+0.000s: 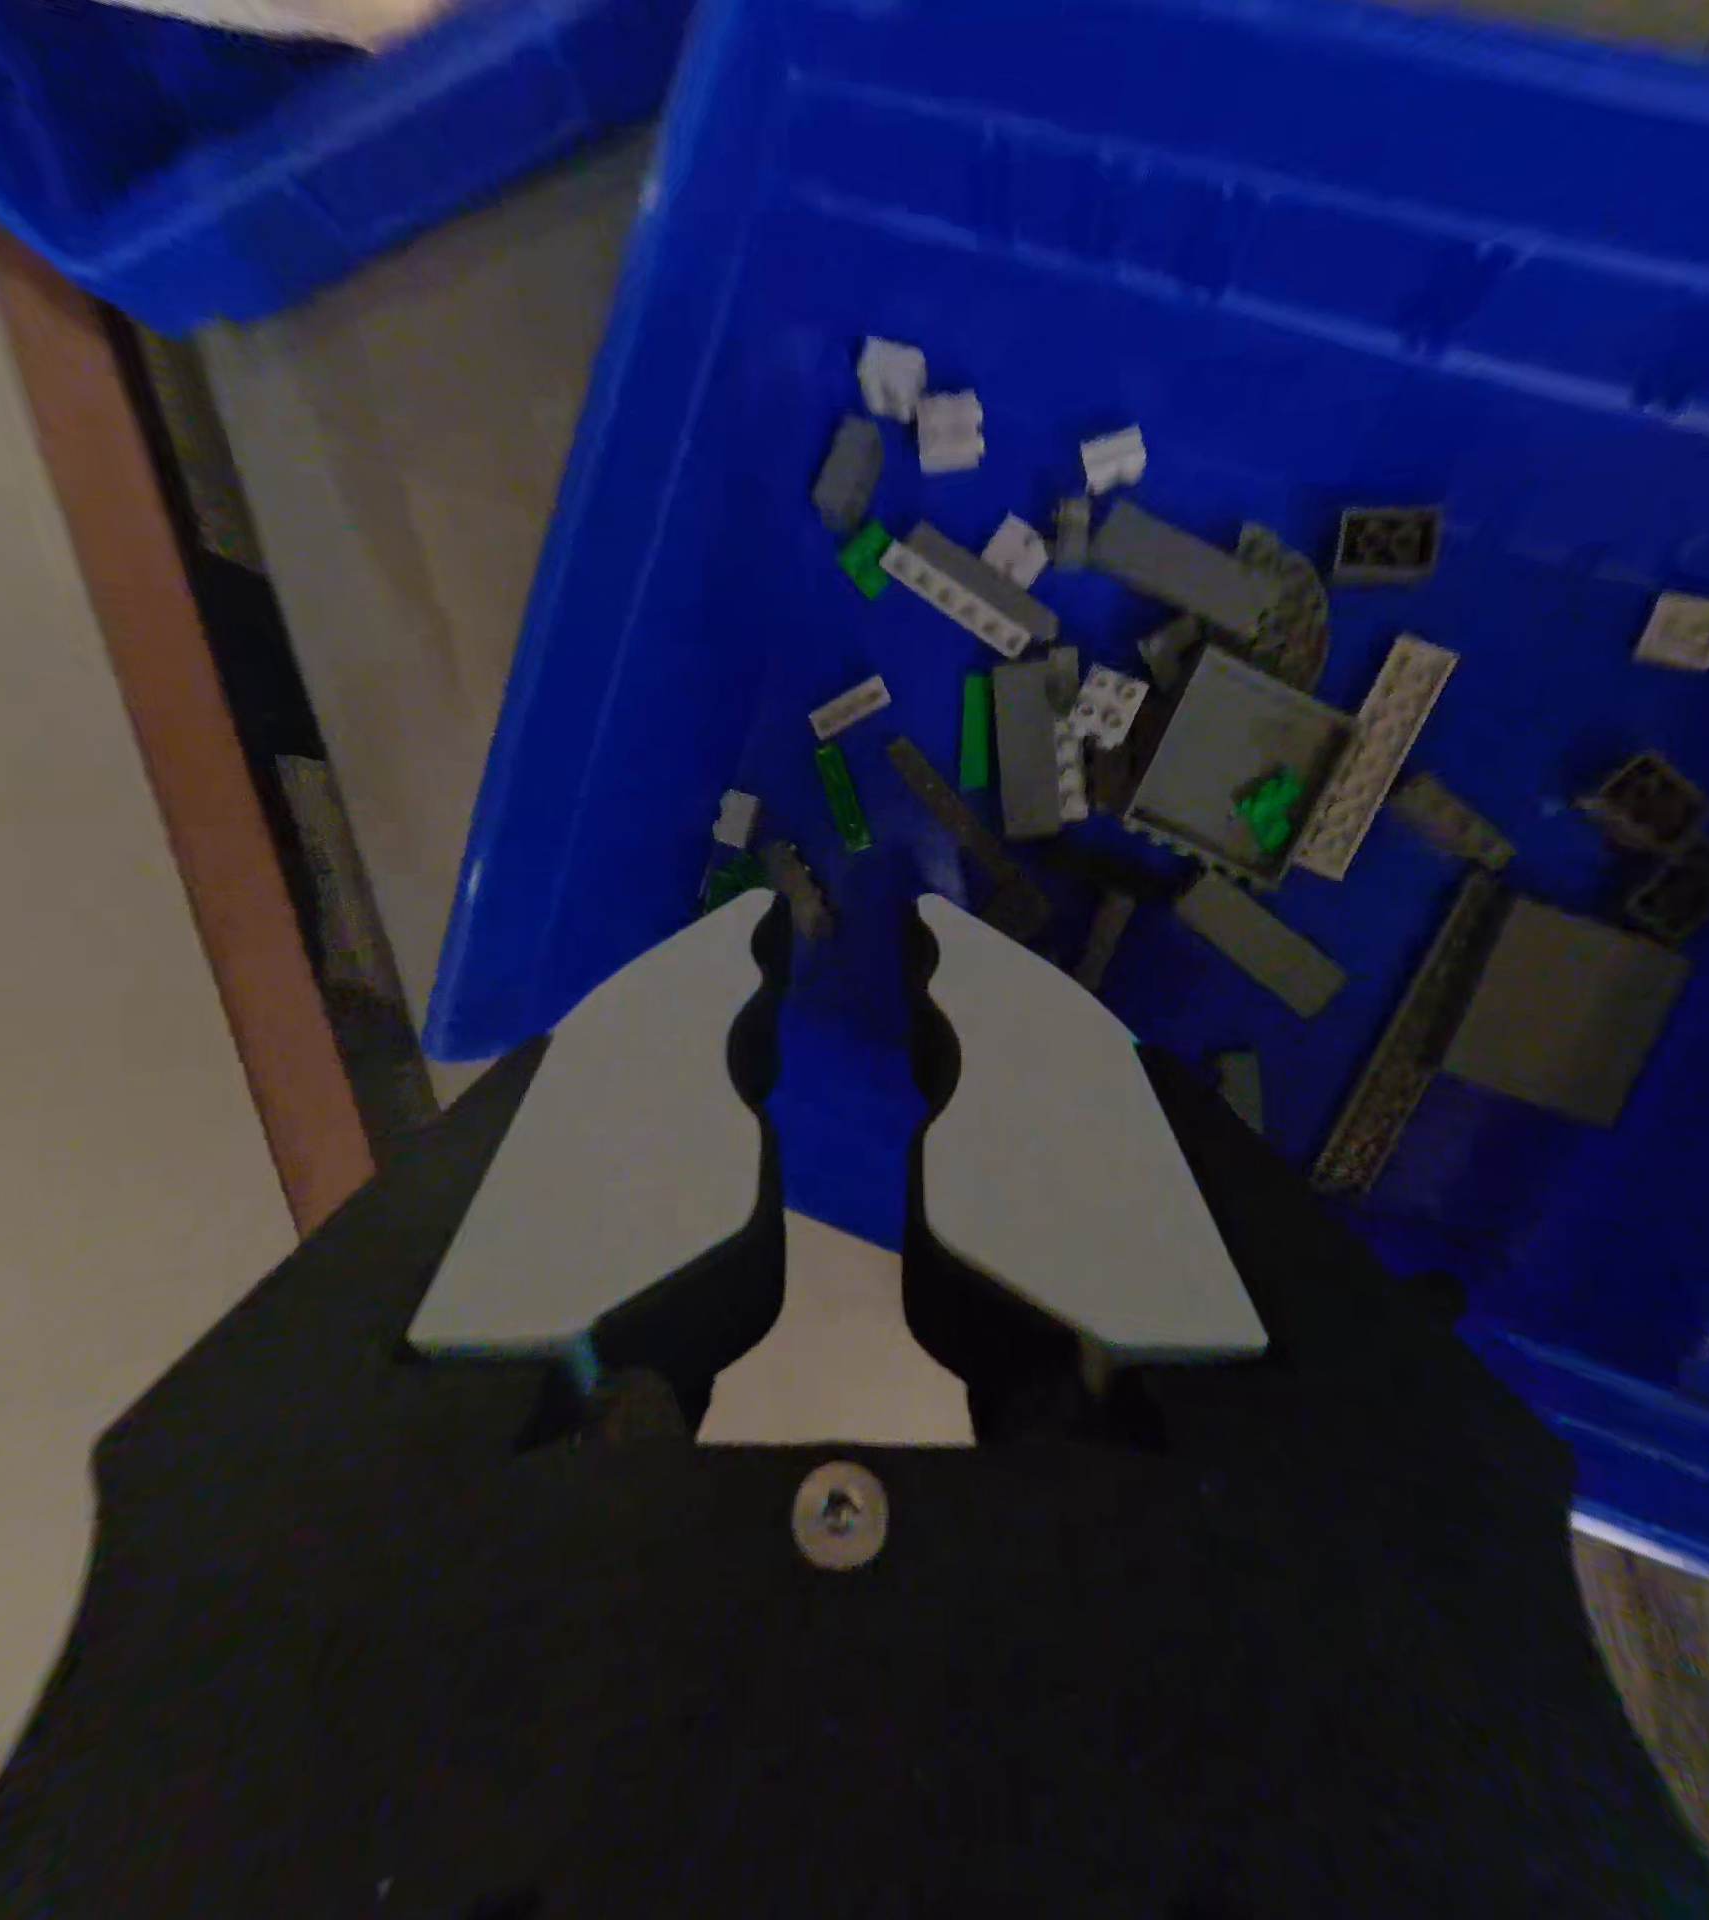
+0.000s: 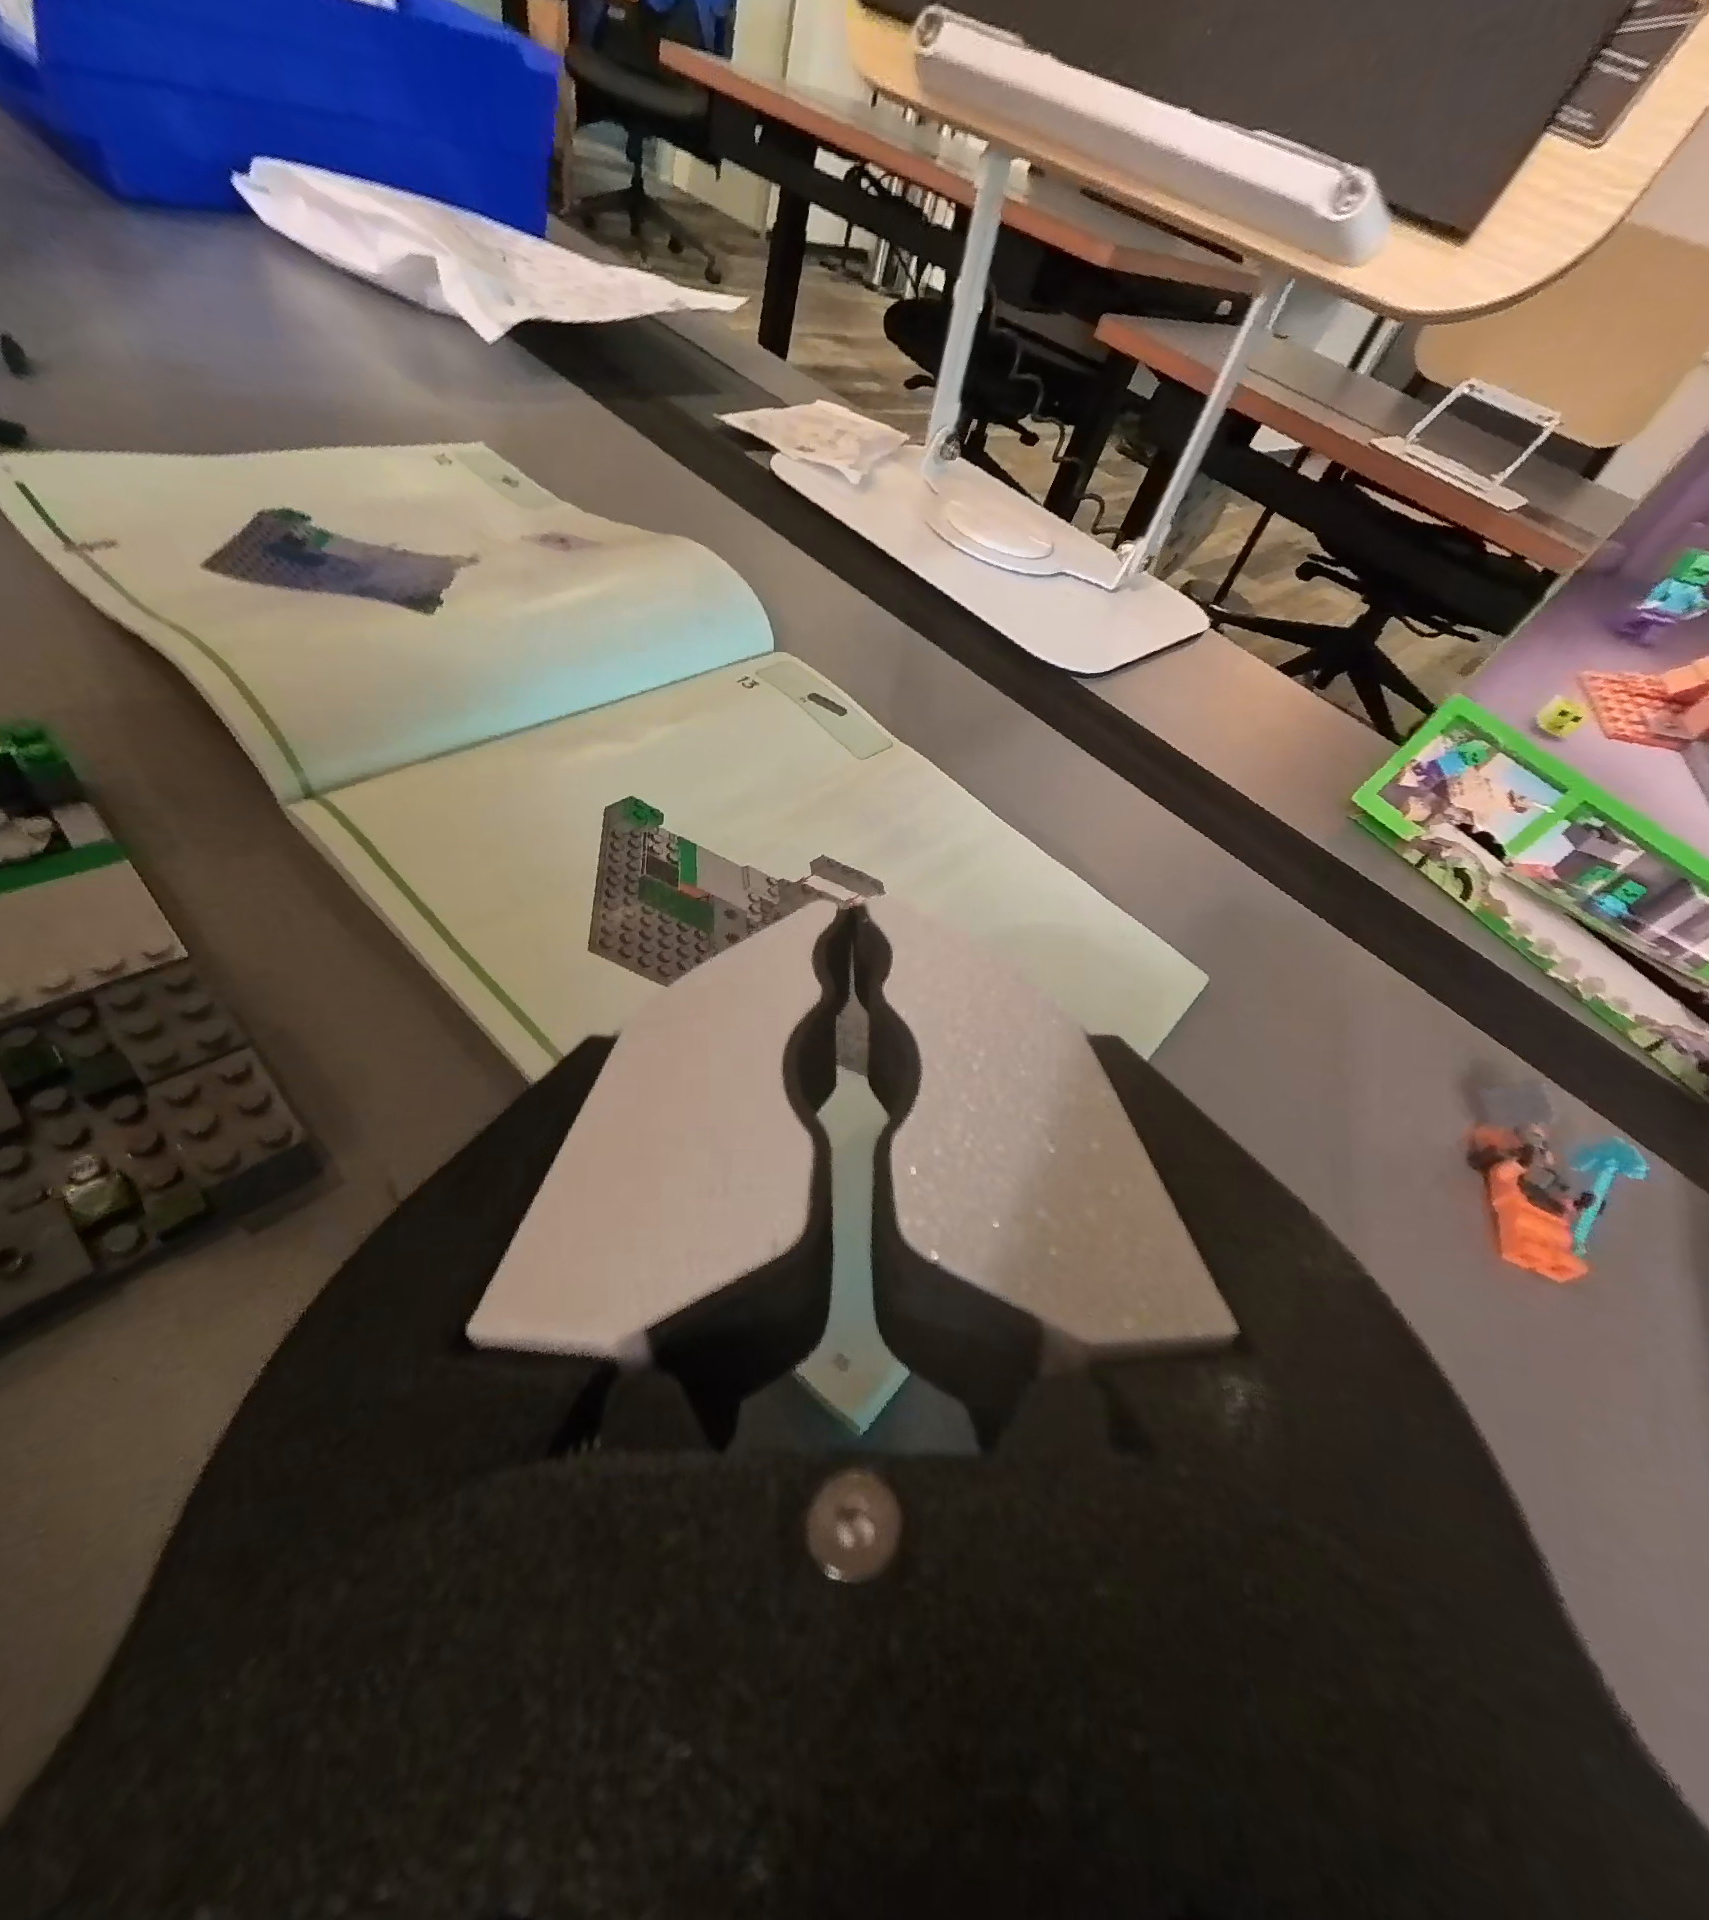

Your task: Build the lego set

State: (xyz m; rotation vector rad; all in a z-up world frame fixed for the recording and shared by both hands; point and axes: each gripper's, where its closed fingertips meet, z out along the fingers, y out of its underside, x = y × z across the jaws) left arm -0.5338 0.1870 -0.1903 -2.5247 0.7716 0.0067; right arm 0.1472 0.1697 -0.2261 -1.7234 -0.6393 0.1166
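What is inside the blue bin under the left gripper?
The blue bin holds loose grey, white, black and green bricks. The left gripper, fingers apart, covers the near corner, so anything lying there is hidden.

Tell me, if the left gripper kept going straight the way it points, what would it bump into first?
Probably the floor of the blue bin, among the loose grey and green bricks. The left gripper is open and aimed into it; blur hides how far off it is.

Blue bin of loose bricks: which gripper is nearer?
Left. The left gripper hangs open at the blue bin's near edge; the right gripper is over the instruction booklet.
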